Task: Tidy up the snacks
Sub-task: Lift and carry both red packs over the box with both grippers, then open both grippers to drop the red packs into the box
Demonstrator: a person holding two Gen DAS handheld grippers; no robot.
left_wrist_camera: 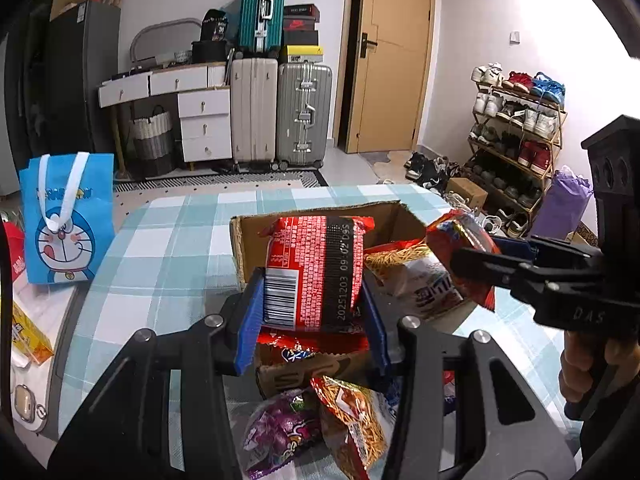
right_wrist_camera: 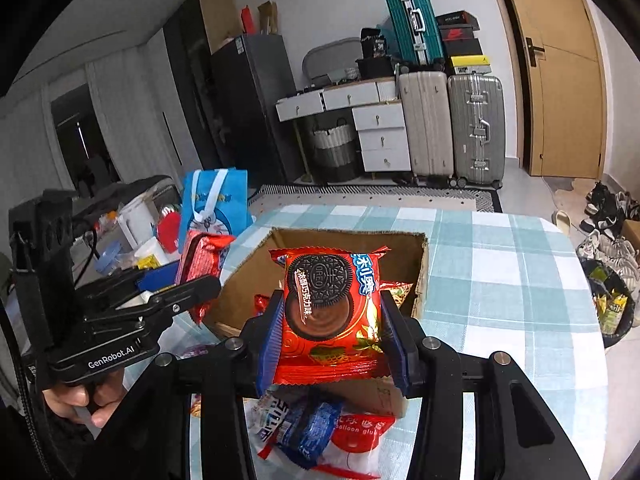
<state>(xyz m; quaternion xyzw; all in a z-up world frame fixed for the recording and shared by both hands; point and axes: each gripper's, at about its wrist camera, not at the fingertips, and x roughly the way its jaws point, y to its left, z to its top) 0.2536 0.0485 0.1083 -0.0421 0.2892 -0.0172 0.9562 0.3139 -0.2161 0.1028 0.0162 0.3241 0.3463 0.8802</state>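
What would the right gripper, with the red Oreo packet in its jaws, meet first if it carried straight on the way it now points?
Most likely the open cardboard box. The right gripper points forward and downward with the red Oreo packet held over the box's near edge, so the packet would probably reach the snacks inside first. Depth is hard to judge here.

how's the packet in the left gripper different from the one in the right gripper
The left gripper holds a red packet showing its back: barcode, small print and a black date strip. The right gripper holds a red Oreo packet showing its front, with cookie pictures. In each gripper's own view, the left packet looks narrower and taller, the right one wider. Both are red, clamped by their sides, held over the open cardboard box.
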